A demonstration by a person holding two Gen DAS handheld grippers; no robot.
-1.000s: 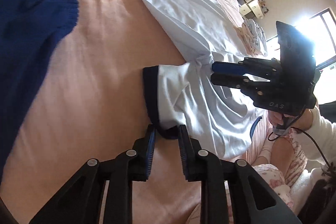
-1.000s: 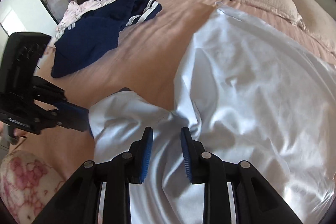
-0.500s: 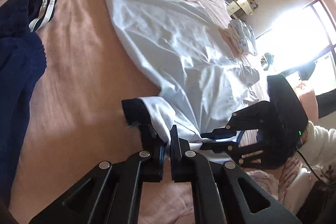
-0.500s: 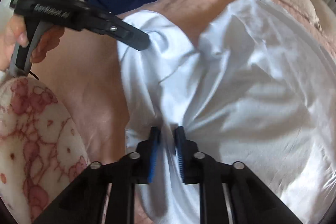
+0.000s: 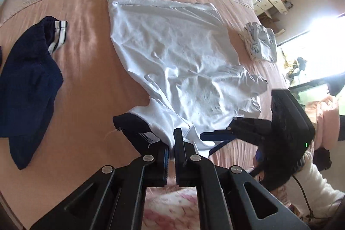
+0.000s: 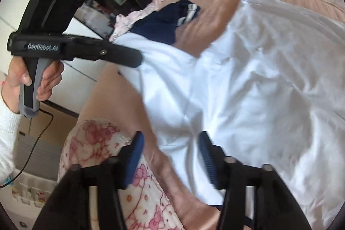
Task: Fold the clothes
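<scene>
The bed carries everything, its pink cover running up to the pillows at the head. A white T-shirt lies spread across the middle, hem toward the pillows and shoulders at the near edge. A navy garment sits crumpled by the left edge, and a small patterned piece near the right edge.

The left hand-held gripper is pressed together on the white cloth of the navy-trimmed sleeve, lifting it. The right hand-held gripper has just been opening and stands spread over the shirt's near edge; through the blur, nothing seems caught in it.

To fold well, I'd carry the sleeve straight inward across the body, keep the cloth taut, and let the right one pin the shoulder.
</scene>
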